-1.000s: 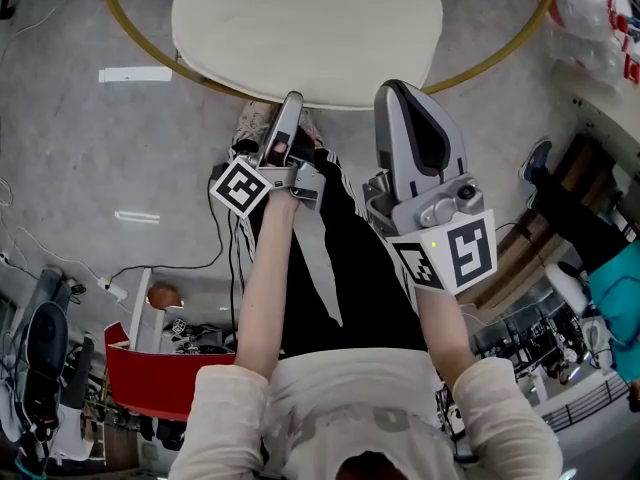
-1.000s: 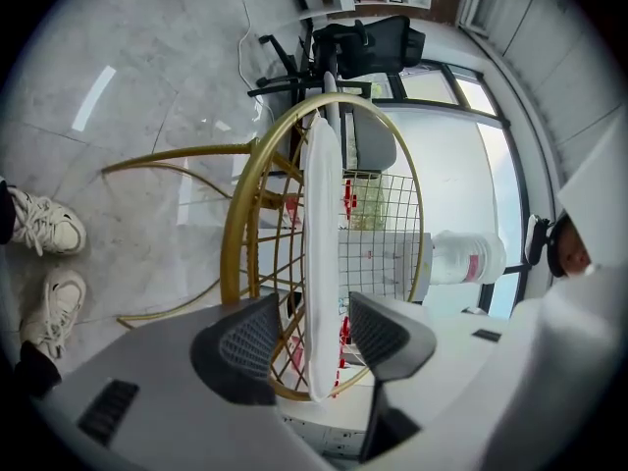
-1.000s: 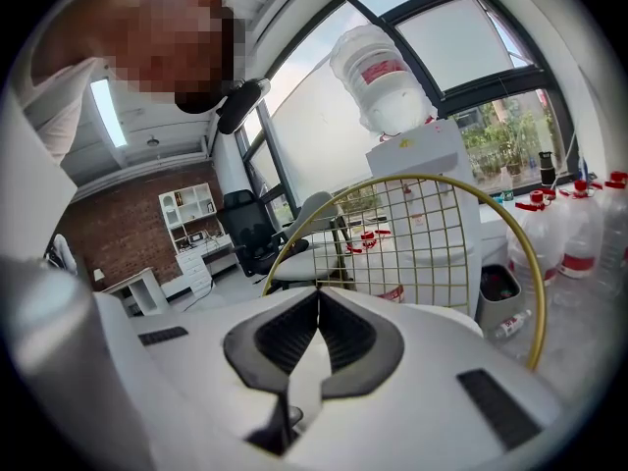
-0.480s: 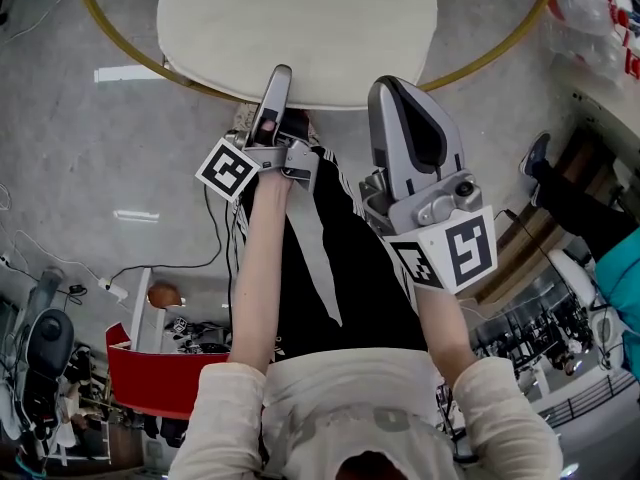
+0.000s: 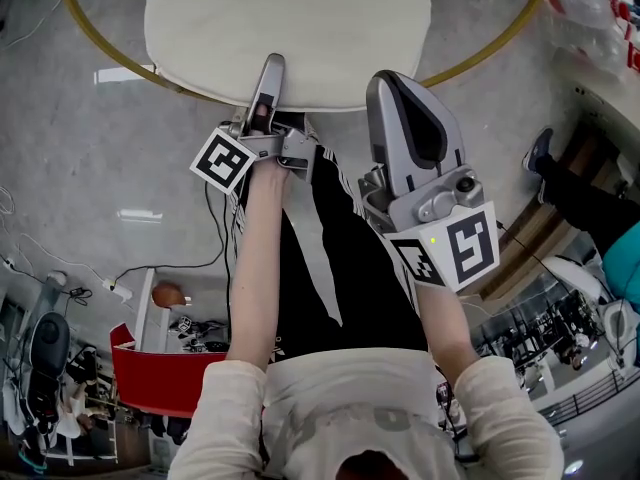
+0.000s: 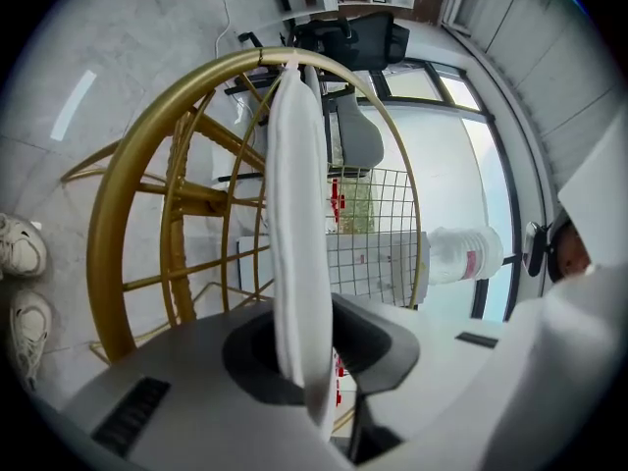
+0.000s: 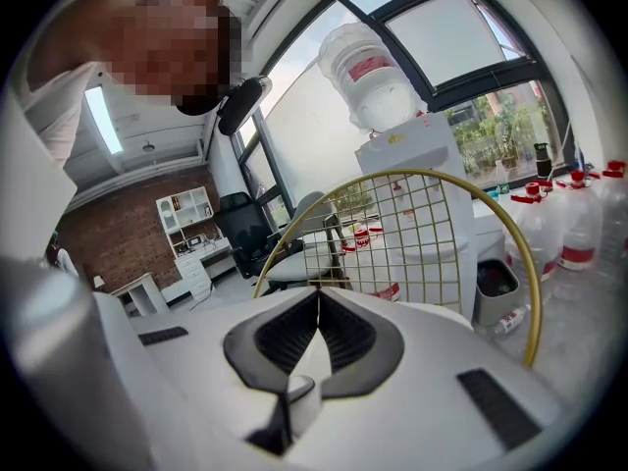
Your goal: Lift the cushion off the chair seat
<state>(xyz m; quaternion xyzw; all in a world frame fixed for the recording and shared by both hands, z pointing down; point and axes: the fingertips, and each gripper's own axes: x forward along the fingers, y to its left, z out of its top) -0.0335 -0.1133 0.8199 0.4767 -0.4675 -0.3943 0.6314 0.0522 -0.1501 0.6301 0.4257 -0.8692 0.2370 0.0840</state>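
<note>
The left gripper (image 5: 271, 65) is closing its jaws on the near edge of the white cushion (image 5: 290, 18), with the rim pinched between them. The cushion lies flat on the gold-framed chair (image 6: 106, 263). The right gripper (image 7: 317, 312) hovers near that edge, jaws together and empty.

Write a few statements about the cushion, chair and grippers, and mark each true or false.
1. The cushion has its near edge between the left gripper jaws. True; those jaws are closing on it.
2. The right gripper grips the cushion too. False: its jaws are together with nothing between them, short of the cushion.
3. The chair frame is gold. True.
4. The cushion is dark blue. False: it is cream white.
</note>
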